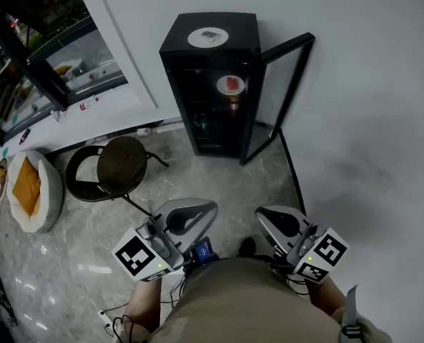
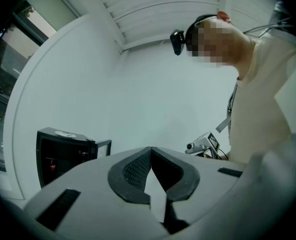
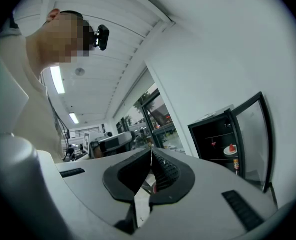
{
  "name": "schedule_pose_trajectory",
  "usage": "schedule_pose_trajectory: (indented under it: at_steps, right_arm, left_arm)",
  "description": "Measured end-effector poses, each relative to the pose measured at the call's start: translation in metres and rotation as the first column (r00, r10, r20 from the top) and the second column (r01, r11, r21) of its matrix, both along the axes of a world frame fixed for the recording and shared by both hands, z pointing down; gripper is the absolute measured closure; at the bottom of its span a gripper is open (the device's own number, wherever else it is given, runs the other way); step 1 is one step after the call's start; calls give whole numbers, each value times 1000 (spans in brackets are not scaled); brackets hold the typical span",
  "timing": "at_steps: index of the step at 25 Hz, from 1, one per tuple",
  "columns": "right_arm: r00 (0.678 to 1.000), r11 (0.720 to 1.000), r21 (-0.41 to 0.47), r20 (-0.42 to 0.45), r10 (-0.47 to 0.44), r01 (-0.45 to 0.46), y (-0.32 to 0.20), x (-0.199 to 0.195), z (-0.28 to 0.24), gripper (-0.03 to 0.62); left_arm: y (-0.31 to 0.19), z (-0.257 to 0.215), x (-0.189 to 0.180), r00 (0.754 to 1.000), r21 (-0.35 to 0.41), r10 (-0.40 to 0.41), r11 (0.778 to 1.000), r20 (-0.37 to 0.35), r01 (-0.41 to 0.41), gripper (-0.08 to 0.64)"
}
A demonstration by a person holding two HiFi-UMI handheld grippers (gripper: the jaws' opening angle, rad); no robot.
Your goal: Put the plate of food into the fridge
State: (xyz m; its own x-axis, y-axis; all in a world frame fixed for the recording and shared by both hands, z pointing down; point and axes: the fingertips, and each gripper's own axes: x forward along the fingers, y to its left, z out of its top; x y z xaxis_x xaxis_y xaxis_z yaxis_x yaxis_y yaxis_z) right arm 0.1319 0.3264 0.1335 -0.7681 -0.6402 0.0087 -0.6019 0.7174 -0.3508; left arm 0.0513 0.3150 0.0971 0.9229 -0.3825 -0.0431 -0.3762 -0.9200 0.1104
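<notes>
The plate of food sits on a shelf inside the fridge, so likely only its open door remains to close, while the left gripper and right gripper, both clenched empty, hang well in front of the fridge.

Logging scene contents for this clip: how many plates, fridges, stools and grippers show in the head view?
Plates: 2, the top plate on the fridge and the food plate inside it
Fridge: 1
Stool: 1, the stool
Grippers: 2, the left gripper and the right gripper, both shut and empty
Total: 6
</notes>
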Motion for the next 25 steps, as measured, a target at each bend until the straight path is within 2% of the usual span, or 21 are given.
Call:
schedule_pose_trajectory:
  at_steps: [8,11,15,19,23,25]
  right_arm:
    - [996,996,-3,-11,-87,87,-15,35,5,571]
    - [993,993,7,-32,-115,115,-18,47,6,571]
    - [988,990,18,-58,-140,141,-23,62,8,571]
    - [984,987,85,-121,-127,138,-33,70,8,571]
    - [981,976,181,-173,-90,121,-38,72,2,571]
    - [980,974,191,-175,-89,123,-39,73,2,569]
  left_arm:
    - [-14,-3,46,998,28,-39,999,46,38,549]
    - [-19,-1,56,995,0,-72,997,68,72,549]
    - [-28,-5,65,990,29,-117,993,72,115,549]
    - [-39,-1,68,983,16,-159,987,94,159,549]
    - [-41,1,73,982,14,-163,987,95,162,549]
    - [-43,3,77,983,19,-157,988,99,156,549]
